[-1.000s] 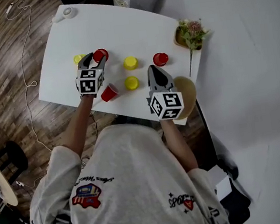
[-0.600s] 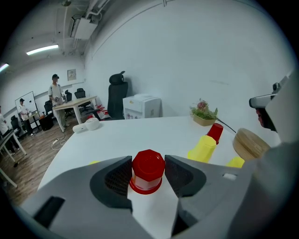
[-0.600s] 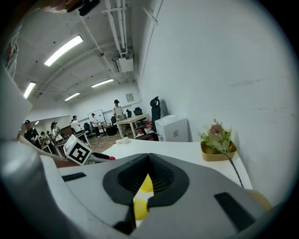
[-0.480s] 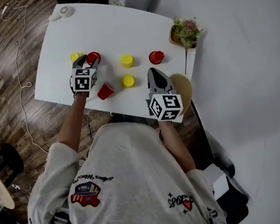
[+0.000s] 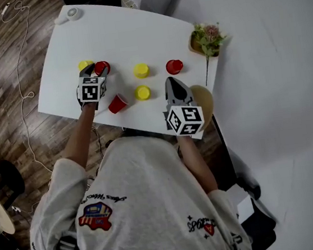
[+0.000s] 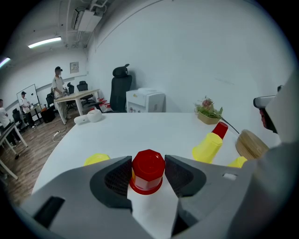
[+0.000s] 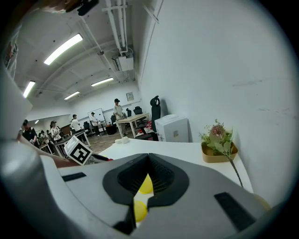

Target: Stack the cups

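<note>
The right tongs (image 7: 148, 158), jaws closed on nothing, hang over the near edge of the white table (image 5: 134, 34), with one yellow plastic cup (image 5: 143, 92) just ahead of them and a second yellow cup (image 5: 141, 70) beyond it. To their left, the left tongs (image 6: 148, 164) grip an upside-down red plastic cup (image 6: 148, 179) low at the tabletop, a third yellow cup (image 6: 96, 159) just left of them. Past both, bare tabletop runs to the far edge.

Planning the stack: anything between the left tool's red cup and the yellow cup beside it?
No other object visible. The red cup is gripped in the left tool; the yellow cup stands left of it, only the tool's own jaw on that side.
</note>
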